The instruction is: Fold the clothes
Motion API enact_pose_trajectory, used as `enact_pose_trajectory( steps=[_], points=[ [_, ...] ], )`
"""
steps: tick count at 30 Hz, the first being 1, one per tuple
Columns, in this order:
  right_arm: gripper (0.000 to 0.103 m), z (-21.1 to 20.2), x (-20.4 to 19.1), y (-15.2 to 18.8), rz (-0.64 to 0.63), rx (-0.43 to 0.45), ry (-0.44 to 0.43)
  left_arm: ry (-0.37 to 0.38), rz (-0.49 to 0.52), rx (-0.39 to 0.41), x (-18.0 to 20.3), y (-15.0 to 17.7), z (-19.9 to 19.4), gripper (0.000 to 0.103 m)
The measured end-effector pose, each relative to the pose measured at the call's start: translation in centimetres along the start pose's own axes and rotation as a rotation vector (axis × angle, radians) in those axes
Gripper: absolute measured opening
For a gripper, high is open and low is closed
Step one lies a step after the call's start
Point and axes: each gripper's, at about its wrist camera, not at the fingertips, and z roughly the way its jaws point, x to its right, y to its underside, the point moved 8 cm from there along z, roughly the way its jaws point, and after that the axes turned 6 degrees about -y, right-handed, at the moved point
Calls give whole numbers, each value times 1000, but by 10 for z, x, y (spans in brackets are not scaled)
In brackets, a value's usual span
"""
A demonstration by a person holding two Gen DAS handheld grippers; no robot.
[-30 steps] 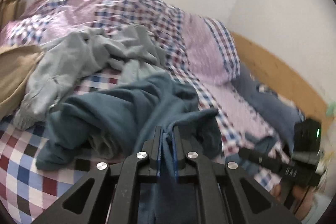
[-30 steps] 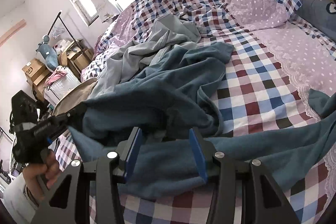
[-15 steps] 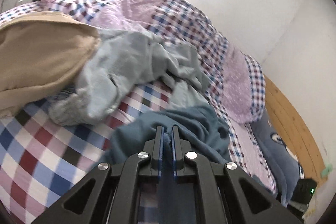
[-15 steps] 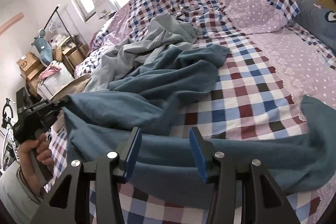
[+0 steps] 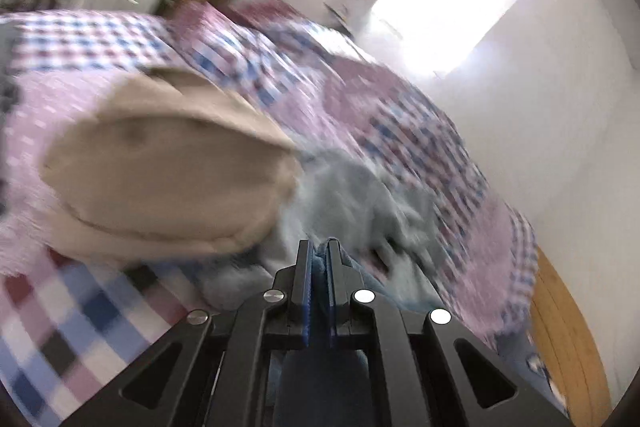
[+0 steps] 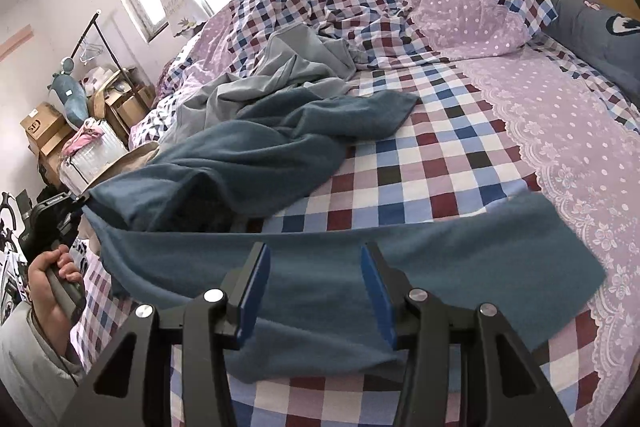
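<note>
While the left hand-held gripper (image 5: 318, 247) is pinching an edge of the teal garment (image 6: 400, 267) lying stretched across the checked bed (image 6: 440, 155), the right hand-held gripper (image 6: 316, 287) is hovering half-open over it, gripping nothing.

We can make out one marking only: dark letters, probably "SF", on the side of a cardboard box (image 6: 40, 125) at the far left of the right wrist view. The blurred left wrist view gives us nothing readable.
</note>
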Motion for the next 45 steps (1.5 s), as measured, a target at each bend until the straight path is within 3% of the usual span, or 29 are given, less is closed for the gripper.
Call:
enact_pose_trajectory(
  steps=[2,7,10,13,15,17,20,24,28,32,36,37,39,40,41,45],
  points=[
    [51,0,3,0,4,-2,15,-44,-32,18,-15,-7,1,4],
    [51,-1,16,-1,35,4,71,-140,-108,-32,-50,-1,18,1],
    [52,-6,30,-2,75,21,113,-134,-110,-31,-51,-1,17,1],
    [53,-8,42,-3,136,29,125,-75,-74,-14,-36,-4,8,5],
    [53,-8,48,-2,169,25,123,-16,-33,-23,-18,-3,5,21],
    [53,-10,51,-2,175,30,140,88,8,-53,6,4,0,55],
    [54,-13,55,-3,177,43,173,225,102,-110,46,24,-6,60],
    [54,-11,60,-2,205,37,166,380,325,-207,106,70,-23,60],
    [54,-8,59,-1,204,31,165,425,696,-220,162,138,-51,61],
    [54,-8,58,-2,205,29,158,372,1101,-147,193,208,-71,61],
    [54,-10,59,-1,213,30,153,244,1275,-137,191,246,-56,61],
    [54,-10,59,-1,214,30,152,205,1295,-134,190,250,-48,60],
    [54,-11,60,-1,217,31,150,137,1280,-133,185,248,-31,44],
    [54,-12,60,-1,217,32,148,111,1250,-136,183,243,-25,30],
    [54,-13,60,-1,218,32,145,103,1199,-143,182,235,-21,18],
    [54,-14,58,-1,216,25,124,142,998,-150,176,198,-22,2]
  ],
)
